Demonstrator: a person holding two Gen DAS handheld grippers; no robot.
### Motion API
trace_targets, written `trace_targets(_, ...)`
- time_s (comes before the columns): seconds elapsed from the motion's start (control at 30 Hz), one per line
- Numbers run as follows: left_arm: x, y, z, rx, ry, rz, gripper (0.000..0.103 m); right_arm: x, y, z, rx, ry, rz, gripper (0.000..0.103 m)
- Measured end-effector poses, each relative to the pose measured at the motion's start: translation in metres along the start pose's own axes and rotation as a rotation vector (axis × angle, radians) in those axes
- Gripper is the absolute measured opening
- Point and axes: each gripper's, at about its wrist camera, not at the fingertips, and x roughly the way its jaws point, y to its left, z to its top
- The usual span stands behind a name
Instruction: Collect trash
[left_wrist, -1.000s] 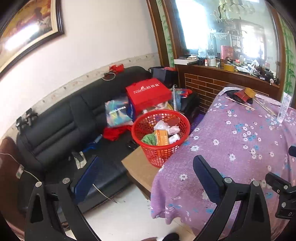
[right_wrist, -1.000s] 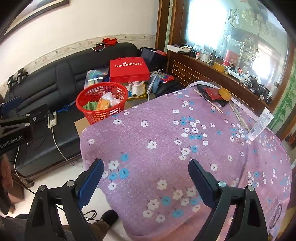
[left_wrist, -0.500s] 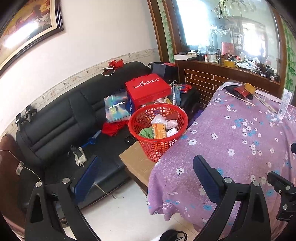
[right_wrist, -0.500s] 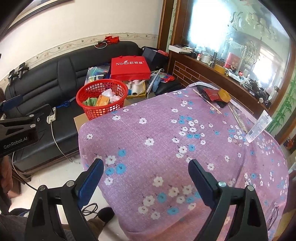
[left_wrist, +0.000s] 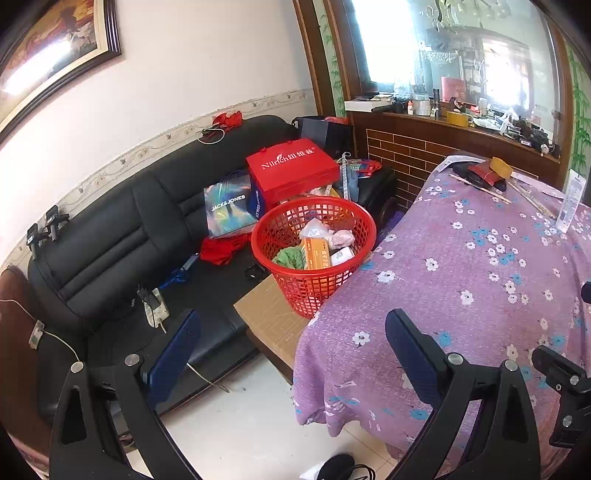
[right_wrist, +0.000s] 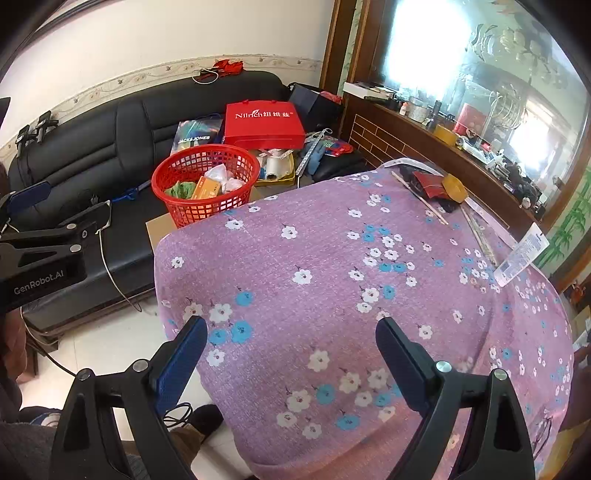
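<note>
Your red basket (left_wrist: 314, 254) of trash sits mid-frame on a cardboard box (left_wrist: 271, 321) beside the purple flowered tablecloth (right_wrist: 369, 277). Your left gripper (left_wrist: 291, 343) and right gripper (right_wrist: 291, 347) are both spread, empty. Only the right view shows the whole tabletop and the tube (right_wrist: 521, 254) at its right edge.

"JACK&JONES" on iridescent bag (left_wrist: 229, 206); "Nilrich" on red bag (left_wrist: 291, 170); "GenRobot.AI" on left tool (right_wrist: 37, 282).

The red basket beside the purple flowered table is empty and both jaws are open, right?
Not quite. The red basket already holds trash, including an orange box and green crumpled material, as the left wrist view shows. It does sit beside the purple flowered table, and both jaws are open.
</note>
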Motion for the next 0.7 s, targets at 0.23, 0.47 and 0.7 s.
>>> trace_targets(0.23, 0.006, 0.004, 0.001, -0.01, 0.006, 0.007, 0.099, 0.004, 0.003, 0.003, -0.006, 0.004, 0.003, 0.095)
trace_targets(0.47, 0.01, 0.007, 0.001, -0.017, 0.011, 0.013, 0.099, 0.007, 0.006, 0.006, -0.014, 0.007, 0.008, 0.095)
trace_targets(0.7, 0.013, 0.008, -0.001, -0.02, 0.016, 0.016, 0.099, 0.01, 0.004, 0.006, -0.01, 0.012, 0.009, 0.095)
